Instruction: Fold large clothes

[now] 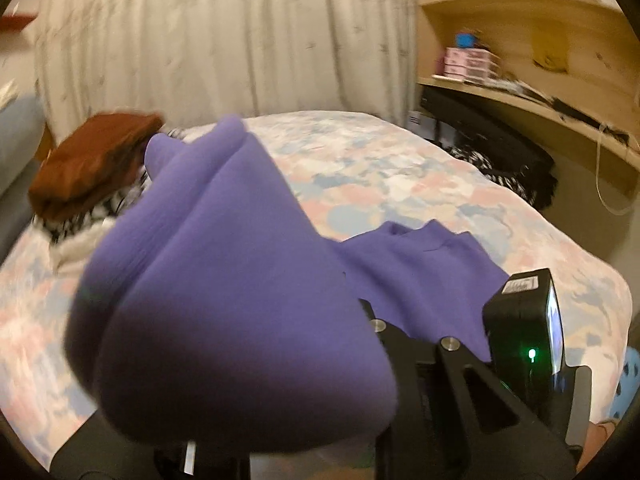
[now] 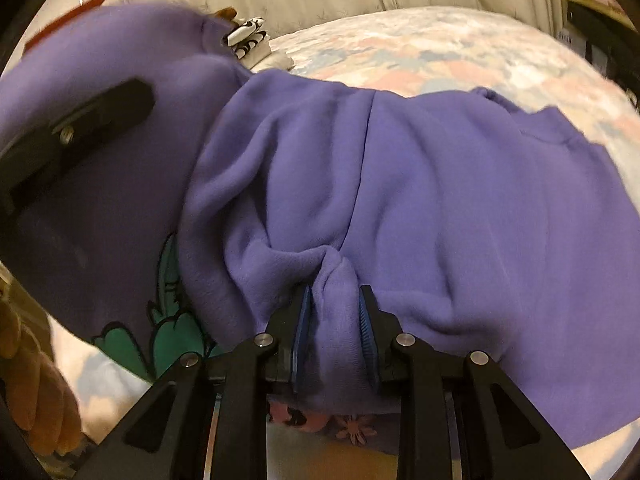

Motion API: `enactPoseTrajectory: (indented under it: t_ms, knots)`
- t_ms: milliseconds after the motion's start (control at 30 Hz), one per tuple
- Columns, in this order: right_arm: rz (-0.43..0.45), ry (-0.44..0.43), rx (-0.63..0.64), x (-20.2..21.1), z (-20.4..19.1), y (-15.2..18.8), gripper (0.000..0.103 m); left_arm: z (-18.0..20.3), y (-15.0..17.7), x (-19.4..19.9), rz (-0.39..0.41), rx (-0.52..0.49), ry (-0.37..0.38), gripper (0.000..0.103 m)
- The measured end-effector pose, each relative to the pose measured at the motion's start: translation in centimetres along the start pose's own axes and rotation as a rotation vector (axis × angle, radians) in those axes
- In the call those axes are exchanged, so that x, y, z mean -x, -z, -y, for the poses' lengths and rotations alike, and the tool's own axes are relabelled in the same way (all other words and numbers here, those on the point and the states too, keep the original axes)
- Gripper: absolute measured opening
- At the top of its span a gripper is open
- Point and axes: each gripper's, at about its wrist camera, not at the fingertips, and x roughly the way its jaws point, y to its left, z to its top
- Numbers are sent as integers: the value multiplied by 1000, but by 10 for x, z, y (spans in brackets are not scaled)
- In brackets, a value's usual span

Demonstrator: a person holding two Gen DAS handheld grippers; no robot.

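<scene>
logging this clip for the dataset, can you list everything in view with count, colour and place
purple sweatshirt: one, purple with a green print, spread on the bed, one part lifted
bedspread: one, pastel pink, blue and white patches, under the sweatshirt
brown garment: one, brown, folded on top of a pile at the far left of the bed
black and white cloth: one, patterned, under the brown garment
curtain: one, pale cream, behind the bed
wooden shelves: one unit, light wood, right of the bed, small blurred items on it
left tongs: black, wrapped in a raised bunch of the sweatshirt
right tongs: black with blue pads, shut on a fold of the sweatshirt
</scene>
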Motion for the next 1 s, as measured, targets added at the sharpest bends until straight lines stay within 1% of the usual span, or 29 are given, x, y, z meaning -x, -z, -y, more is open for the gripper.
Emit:
enactPoseTrajectory:
  t_ms: [33,100,167,200,267,300,367,433,500,567,600,733,833,900,967,1000]
  knots:
    - [-2,-16,-9,4,5,0,25,9,-3,1,7,-19,3,17]
    - [-8,-81,-60,19,27,3,25,35,-12,2,24,-72,26,17]
    - [13,-101,-107,37,47,5,25,57,-19,0,24,-106,48,17]
    - [45,-86,-130,52,62,7,25,66,-21,-2,20,-122,57,17]
    - [113,-9,-154,77,86,10,25,92,-23,-8,9,-159,77,17]
    - [157,48,-171,93,102,12,25,104,-24,-12,5,-175,87,17]
    - [221,120,-224,117,133,16,25,132,-22,-21,-10,-221,109,17]
    - [253,158,-268,130,155,20,25,159,-17,-32,-30,-269,128,17]
    - [281,195,-322,140,181,24,25,189,-7,-46,-73,-321,144,17]
    - [288,204,-353,143,195,28,25,216,8,-59,-113,-370,150,17]
    - [288,205,-374,142,204,30,25,230,18,-67,-133,-415,143,17]
    - [257,210,-404,129,219,35,25,267,56,-88,-161,-554,102,17]
    - [229,201,-414,118,225,45,25,278,67,-87,-141,-600,78,18]
    - [219,192,-419,113,232,49,25,283,67,-86,-144,-596,82,18]
    - [220,184,-418,115,243,55,25,277,64,-87,-145,-594,94,24]
    - [223,184,-414,115,242,53,25,276,62,-85,-151,-589,123,37]
